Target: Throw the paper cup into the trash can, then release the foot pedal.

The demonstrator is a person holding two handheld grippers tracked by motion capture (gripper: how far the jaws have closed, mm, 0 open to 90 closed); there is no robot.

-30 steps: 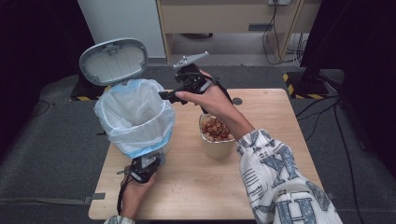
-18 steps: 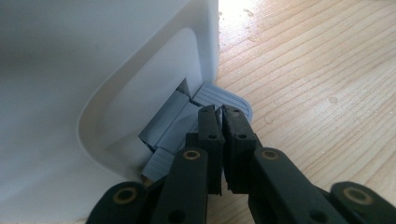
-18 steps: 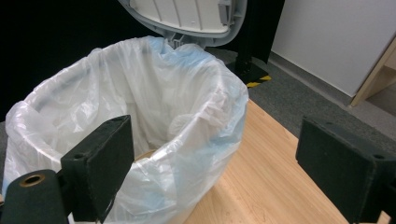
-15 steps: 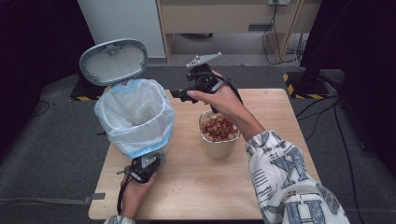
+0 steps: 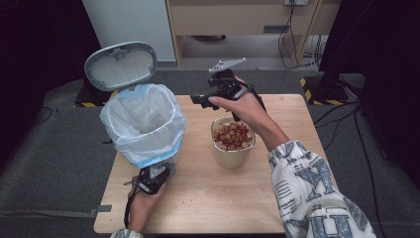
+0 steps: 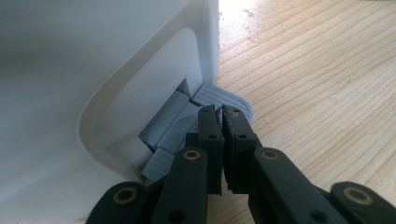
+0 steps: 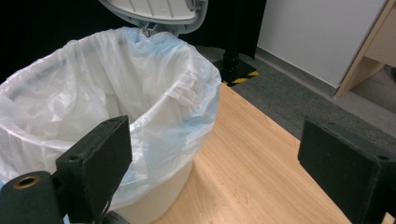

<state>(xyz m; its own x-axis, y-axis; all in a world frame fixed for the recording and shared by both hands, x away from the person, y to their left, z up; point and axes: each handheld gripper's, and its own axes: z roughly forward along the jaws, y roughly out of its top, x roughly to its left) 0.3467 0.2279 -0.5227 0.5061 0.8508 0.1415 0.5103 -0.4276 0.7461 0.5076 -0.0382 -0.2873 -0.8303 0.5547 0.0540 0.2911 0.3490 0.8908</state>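
Bin (image 5: 148, 144), a white pedal one lined with a pale blue-white bag (image 5: 141, 119), stands on the left part of the wooden table (image 5: 277, 198), near its front-left edge. Its grey lid (image 5: 120, 65) is swung up and back, tilted open behind the rim. From the right gripper view the bag (image 7: 107, 93) drapes over the rim and down the outside of the bin (image 7: 154, 196), with the lid (image 7: 159, 9) raised above it.

Just right of the bin, near the table's middle, sits a tub (image 5: 233, 144) filled with small reddish-brown pieces (image 5: 233, 135); bin and tub are near but apart.

The right gripper (image 5: 200, 99) is held above the table behind the tub, pointing left toward the bin's rim, its grey plate on top. Its jaws stand wide apart with nothing between them.

The left gripper (image 5: 151, 176) is low at the bin's foot. In the left gripper view its jaws are closed together, tips (image 6: 223, 112) pressing down on the grey ribbed pedal (image 6: 219, 95) that juts from the recess at the base of the bin (image 6: 93, 60).
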